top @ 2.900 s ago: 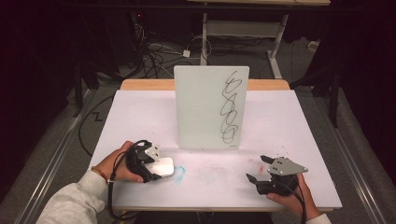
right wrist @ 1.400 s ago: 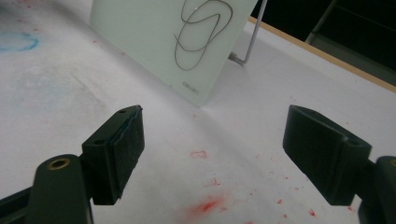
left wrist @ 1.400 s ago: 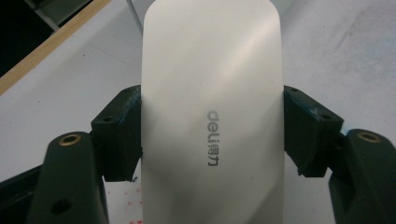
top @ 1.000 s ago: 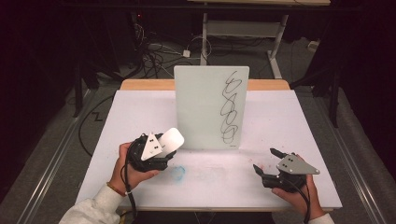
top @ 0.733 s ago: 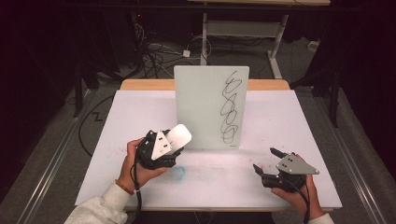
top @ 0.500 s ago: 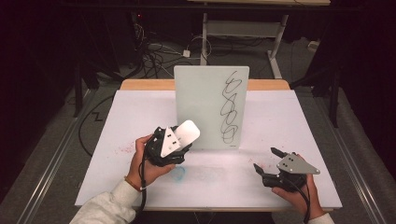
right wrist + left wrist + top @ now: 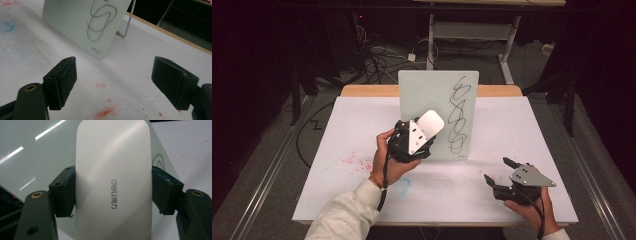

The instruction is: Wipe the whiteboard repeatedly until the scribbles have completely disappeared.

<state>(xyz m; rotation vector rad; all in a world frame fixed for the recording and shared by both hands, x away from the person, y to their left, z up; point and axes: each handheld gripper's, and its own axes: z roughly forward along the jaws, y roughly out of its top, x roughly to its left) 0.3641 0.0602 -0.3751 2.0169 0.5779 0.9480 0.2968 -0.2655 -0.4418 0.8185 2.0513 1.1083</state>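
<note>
1. Two claws on hand. My left claw (image 7: pixel 424 131) is raised over the desk (image 7: pixel 362 120), its jaws pinching a white eraser (image 7: pixel 430 122) by its long sides. In the left claw view the eraser (image 7: pixel 113 180) stands lengthwise between the jaws and bears a grey "deli" mark.
2. My right claw (image 7: pixel 502 172) sits low at the near right of the desk, jaws spread wide with nothing between them. My hand (image 7: pixel 532 207) grips it from below.
3. One glass whiteboard (image 7: pixel 438 100), upright and leaning back slightly at the desk's middle. The eraser's far end is at its face, left of the scribble; touching or just short, I cannot tell.
4. One black looped scribble (image 7: pixel 458 112) running down the board's right side. In the right claw view its lower loops (image 7: pixel 100 21) show ahead of the jaws, and a metal prop (image 7: pixel 127 21) stands behind the board.
5. Desk marks: red specks (image 7: pixel 354 161) near left, a faint blue smudge (image 7: pixel 404 186) near my left forearm, more red specks (image 7: pixel 105 112) between the right jaws.
6. Cables (image 7: pixel 382 50) and a metal frame (image 7: pixel 472 30) lie on the floor beyond the desk.
</note>
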